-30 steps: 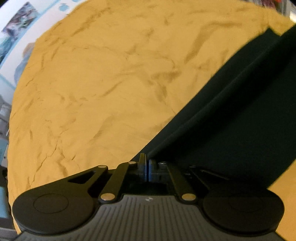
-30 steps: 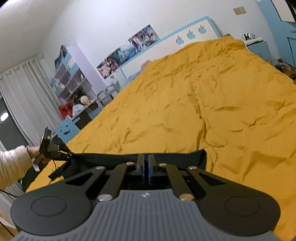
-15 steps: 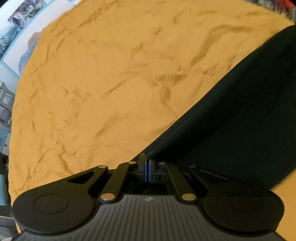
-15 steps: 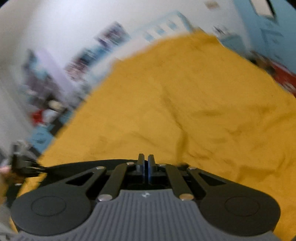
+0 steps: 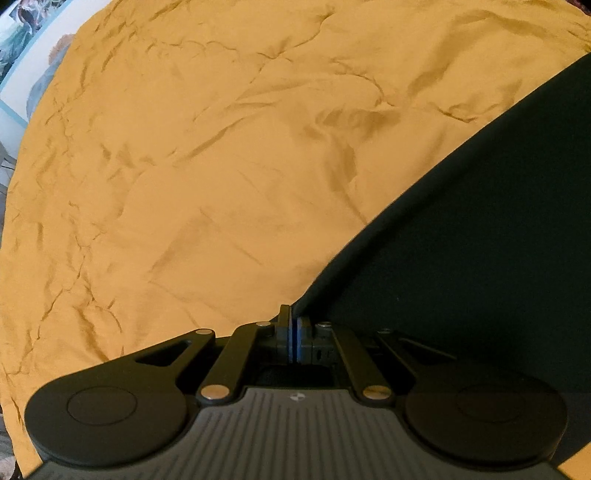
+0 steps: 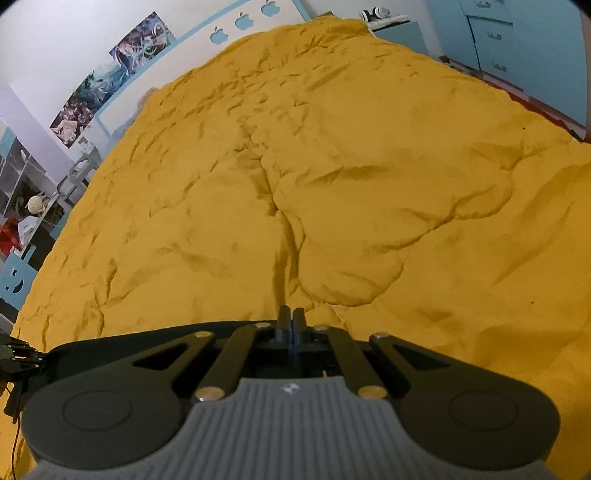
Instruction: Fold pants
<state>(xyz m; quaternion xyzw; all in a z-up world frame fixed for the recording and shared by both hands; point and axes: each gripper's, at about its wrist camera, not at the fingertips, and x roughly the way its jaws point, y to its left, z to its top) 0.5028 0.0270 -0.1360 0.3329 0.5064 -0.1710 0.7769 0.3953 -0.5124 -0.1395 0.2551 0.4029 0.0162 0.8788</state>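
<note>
While pointed across yellow bedspread [image 5: 207, 177], left gripper [image 5: 294, 334] clamps corner of dark pants [image 5: 480, 236]; right gripper [image 6: 291, 325] pinches opposite edge. Pants [image 6: 122, 341] span between, low over bedspread.

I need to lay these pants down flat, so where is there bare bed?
Bare yellow bedspread runs from the right hand-held gripper to the headboard and dresser. Taken: the near strip, where the pants stretch to the left hand-held gripper.
</note>
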